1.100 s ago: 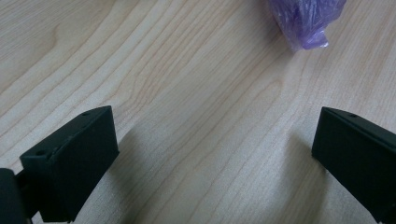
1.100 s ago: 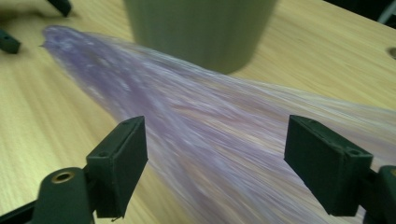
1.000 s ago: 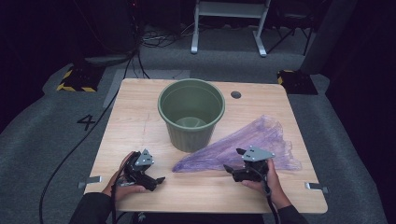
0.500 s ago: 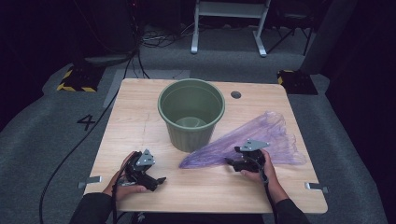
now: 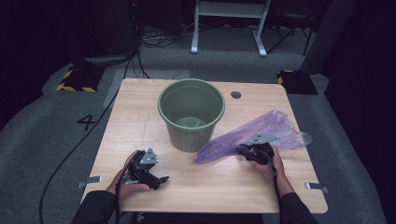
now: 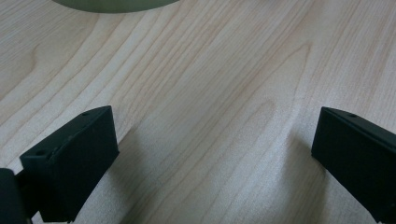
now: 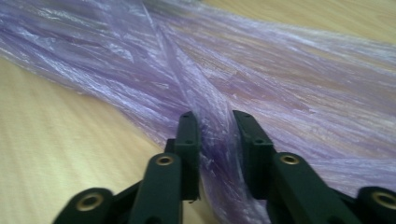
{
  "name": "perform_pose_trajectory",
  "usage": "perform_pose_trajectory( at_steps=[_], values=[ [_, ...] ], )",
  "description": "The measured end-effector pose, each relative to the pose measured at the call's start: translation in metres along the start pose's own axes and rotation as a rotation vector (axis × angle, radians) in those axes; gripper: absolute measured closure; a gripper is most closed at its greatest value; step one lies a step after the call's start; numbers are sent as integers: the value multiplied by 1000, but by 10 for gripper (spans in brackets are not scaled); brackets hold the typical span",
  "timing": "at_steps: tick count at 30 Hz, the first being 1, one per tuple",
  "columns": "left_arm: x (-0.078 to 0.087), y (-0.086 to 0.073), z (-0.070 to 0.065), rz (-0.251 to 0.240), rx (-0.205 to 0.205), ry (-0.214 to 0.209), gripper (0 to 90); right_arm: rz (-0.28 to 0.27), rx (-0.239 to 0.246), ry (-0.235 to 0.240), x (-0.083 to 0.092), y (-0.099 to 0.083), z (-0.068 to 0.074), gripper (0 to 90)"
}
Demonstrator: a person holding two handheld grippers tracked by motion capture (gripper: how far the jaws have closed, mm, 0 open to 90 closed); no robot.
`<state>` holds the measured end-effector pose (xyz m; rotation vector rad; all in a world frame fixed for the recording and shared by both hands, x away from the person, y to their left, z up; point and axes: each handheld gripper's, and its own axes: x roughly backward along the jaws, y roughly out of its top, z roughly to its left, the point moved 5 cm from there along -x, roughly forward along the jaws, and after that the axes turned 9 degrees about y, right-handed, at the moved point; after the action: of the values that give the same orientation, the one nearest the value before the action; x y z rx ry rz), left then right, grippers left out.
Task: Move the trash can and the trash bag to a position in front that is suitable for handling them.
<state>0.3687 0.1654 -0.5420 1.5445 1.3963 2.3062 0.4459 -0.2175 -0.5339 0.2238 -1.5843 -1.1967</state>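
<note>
A white numeral "4" [image 5: 87,122] marks the grey floor left of the table [image 5: 140,107]. Right gripper [image 7: 215,122]: jaws, just closing, nearly together, pinching bunched film of the purple plastic bag [image 5: 261,133] (lying flat beside the green bucket [image 5: 191,114]). Left gripper [image 6: 210,140]: jaws spread wide over bare wood, holding nothing.

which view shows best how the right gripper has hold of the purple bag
The right gripper view: its fingers stand close together with a gathered fold of the purple bag between them, having just been closing. The high view shows the right gripper at the bag's near edge, fingers hidden. The left gripper view shows bare table and the bucket's base.
</note>
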Motion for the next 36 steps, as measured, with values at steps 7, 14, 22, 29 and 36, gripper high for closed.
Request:
perform_pose_trajectory(
  at_steps=[7,14,22,29,36],
  values=[
    [-2,2,1,-3,-4,-5,2,-5,-36,-29,11,-7,-15,848],
    [-1,1,1,-3,-4,-2,3,-9,-37,-36,17,-11,-16,859],
    [0,0,1,-5,-7,-9,4,-21,-50,-35,20,-12,-19,864],
    [1,-1,2,0,-9,-7,5,-30,-48,-62,21,-12,-19,862],
    [1,-1,2,0,-9,-7,5,-69,-70,-71,25,-13,-21,869]
  ],
)
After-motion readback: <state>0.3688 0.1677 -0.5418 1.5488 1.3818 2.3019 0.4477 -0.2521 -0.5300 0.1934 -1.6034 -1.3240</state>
